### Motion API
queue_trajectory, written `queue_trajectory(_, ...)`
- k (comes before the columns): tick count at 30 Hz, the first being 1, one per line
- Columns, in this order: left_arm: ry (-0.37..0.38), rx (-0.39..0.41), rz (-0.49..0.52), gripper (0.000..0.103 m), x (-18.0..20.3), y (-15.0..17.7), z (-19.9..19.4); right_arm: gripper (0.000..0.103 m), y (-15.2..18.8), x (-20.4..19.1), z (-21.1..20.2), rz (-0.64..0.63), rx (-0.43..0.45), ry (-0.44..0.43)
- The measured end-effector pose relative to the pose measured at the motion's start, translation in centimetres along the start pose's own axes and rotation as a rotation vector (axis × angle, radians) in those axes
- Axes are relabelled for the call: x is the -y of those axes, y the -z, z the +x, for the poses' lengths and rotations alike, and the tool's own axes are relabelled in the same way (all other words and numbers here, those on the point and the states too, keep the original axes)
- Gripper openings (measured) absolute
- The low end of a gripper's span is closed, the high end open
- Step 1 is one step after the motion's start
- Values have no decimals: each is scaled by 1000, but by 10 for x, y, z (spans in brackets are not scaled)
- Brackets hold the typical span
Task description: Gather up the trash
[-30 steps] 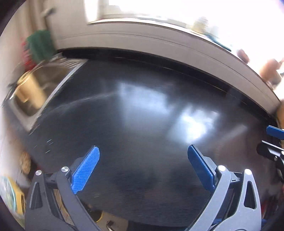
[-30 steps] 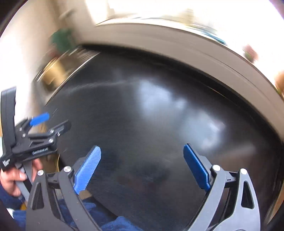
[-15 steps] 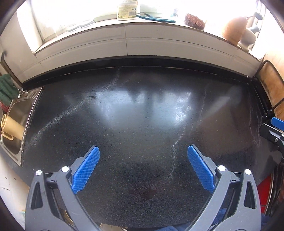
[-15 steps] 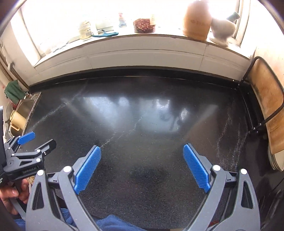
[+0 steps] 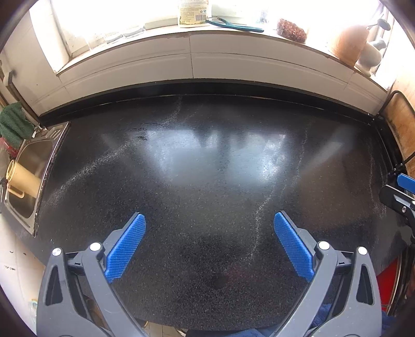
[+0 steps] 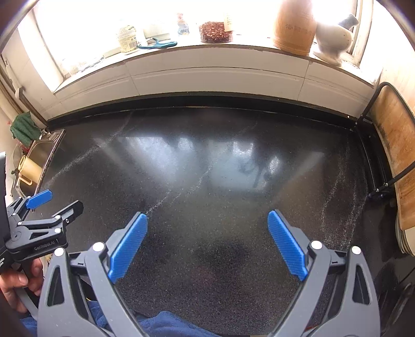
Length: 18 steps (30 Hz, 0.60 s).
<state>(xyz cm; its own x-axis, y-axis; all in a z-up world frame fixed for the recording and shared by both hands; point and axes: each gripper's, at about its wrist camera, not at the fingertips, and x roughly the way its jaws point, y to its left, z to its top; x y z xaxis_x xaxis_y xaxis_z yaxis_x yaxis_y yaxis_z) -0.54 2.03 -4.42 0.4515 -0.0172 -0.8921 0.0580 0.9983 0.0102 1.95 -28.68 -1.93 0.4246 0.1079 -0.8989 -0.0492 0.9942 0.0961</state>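
In the left wrist view, the blur and leftward slant of a second ago have been replaced by a sharp, level look across the black worktop (image 5: 207, 166). The left tool (image 5: 209, 239) is held wide, nothing between its blue pads, above the near edge. The sink (image 5: 33, 171), with a beige cup (image 5: 22, 178) in it, is seen at the far left, and a jar (image 5: 193, 11) and scissors (image 5: 233, 25) on the windowsill (image 5: 233, 41) at the far side. No trash is seen on the worktop; only pale dusty streaks are shown.

In the right wrist view, the same settling is noted: the swing has ended and the frame is squared to the window. The right tool (image 6: 207, 241) is likewise spread wide and empty. The person's hand (image 6: 18, 282) is seen at the near left, gripping the left tool. A cutting board (image 6: 394, 160) stands at the right edge. Trash is not found here either, so the task's thing is judged to lie outside both views, and a search is still called for.
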Motion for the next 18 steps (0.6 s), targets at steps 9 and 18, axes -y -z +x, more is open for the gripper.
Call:
queue_trajectory(9,0,-1,0,97,4,6,-4,91,7,-1,-3,-8,-4,-5)
queue_trajectory(18,-4,1,0,97,6,13,-10,91,11,0,-7,-10,-4,-10)
